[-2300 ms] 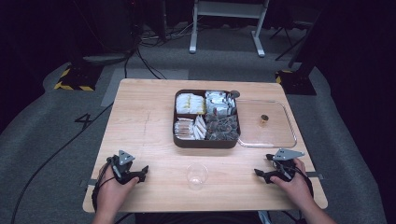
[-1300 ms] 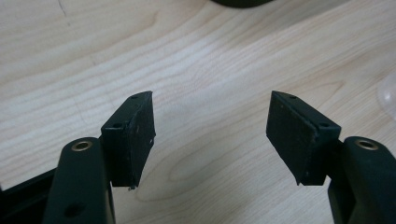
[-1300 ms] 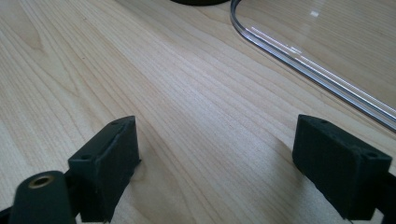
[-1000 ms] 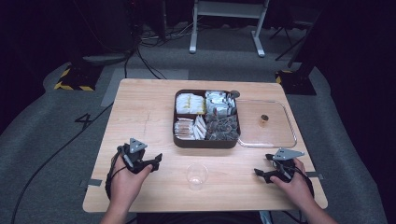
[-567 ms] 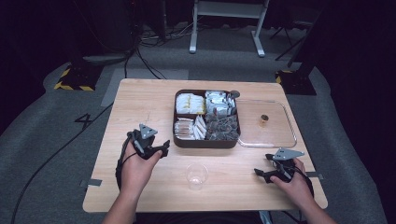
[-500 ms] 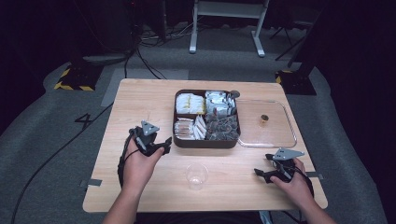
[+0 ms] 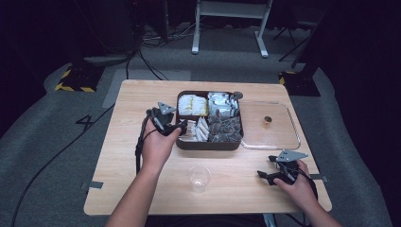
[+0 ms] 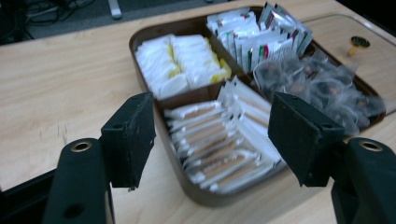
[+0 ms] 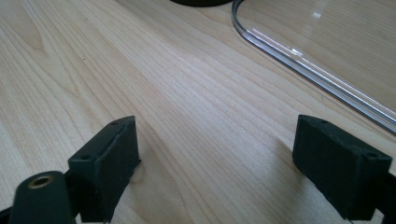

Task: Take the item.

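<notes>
Now left gripper (image 7: 178,126) hovers wide open at tray (image 8: 140,39) left edge, nothing held; sachets (image 8: 219,144) in near-left compartment lie straight ahead between jaws, long axes across my line, flat paper packs overlapped like shingles

Left hand clearly nearer; right gripper (image 7: 270,175) rests open on table (image 7: 142,94), well apart from tray, beside clear lid (image 7: 295,137)

Plastic cup (image 7: 199,178) near front edge, between hands; tray dark, smooth, rounded

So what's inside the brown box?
The brown box has four sections: white-and-yellow packets, white foil sachets, clear bags of dark bits, and paper-wrapped sticks. The packets are piled up, so whatever is beneath the top layer is covered.
</notes>
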The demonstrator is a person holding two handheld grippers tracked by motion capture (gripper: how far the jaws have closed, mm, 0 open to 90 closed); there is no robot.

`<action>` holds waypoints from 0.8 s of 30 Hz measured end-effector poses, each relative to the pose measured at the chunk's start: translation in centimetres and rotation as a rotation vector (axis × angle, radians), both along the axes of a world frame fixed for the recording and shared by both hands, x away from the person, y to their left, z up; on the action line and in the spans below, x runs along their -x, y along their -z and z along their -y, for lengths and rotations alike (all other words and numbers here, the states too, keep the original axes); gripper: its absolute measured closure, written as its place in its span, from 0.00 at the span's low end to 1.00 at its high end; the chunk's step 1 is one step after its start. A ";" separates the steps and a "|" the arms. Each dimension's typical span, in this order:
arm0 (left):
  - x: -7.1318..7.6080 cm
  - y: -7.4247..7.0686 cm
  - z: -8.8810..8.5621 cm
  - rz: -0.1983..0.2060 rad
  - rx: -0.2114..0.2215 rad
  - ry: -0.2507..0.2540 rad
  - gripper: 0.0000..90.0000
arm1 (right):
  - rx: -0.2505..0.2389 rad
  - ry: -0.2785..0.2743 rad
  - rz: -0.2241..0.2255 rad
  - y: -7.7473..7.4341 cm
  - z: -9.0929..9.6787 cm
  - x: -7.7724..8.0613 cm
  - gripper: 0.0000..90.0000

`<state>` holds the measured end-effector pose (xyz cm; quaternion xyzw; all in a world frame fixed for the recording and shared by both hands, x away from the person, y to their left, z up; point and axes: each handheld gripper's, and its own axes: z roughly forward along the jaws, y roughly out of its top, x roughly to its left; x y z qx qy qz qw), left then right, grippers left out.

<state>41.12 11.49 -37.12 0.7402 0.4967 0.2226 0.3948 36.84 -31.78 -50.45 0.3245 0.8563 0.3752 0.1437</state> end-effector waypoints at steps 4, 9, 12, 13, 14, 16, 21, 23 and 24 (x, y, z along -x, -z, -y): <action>-1.8 -0.6 1.0 0.008 0.004 0.006 0.37 | 0.001 -0.001 0.001 0.0 0.0 0.0 0.16; -3.8 -0.8 2.1 0.010 -0.003 0.002 0.39 | 0.000 -0.001 0.000 0.0 0.0 0.0 0.16; -4.9 -0.8 2.8 0.005 0.009 0.002 0.39 | -0.001 -0.002 0.002 0.0 0.0 -0.1 0.16; -5.2 -0.9 3.0 -0.001 0.012 0.004 0.39 | -0.001 -0.002 0.003 0.0 0.0 -0.1 0.16; -5.5 -0.8 3.2 -0.004 0.014 0.002 0.39 | -0.001 -0.002 0.003 0.0 0.0 -0.1 0.16; -6.2 -0.8 3.6 -0.008 0.006 -0.004 0.39 | -0.001 -0.003 0.003 0.0 0.0 -0.1 0.16; -7.9 0.0 4.5 0.016 -0.028 -0.030 0.40 | -0.001 -0.003 0.001 0.0 0.0 -0.1 0.16; -8.6 0.4 4.8 0.007 -0.021 -0.041 0.41 | -0.001 -0.003 0.000 0.0 0.0 -0.1 0.16; -8.9 0.6 4.9 0.006 -0.025 -0.040 0.41 | 0.000 -0.003 0.002 0.0 0.0 -0.2 0.16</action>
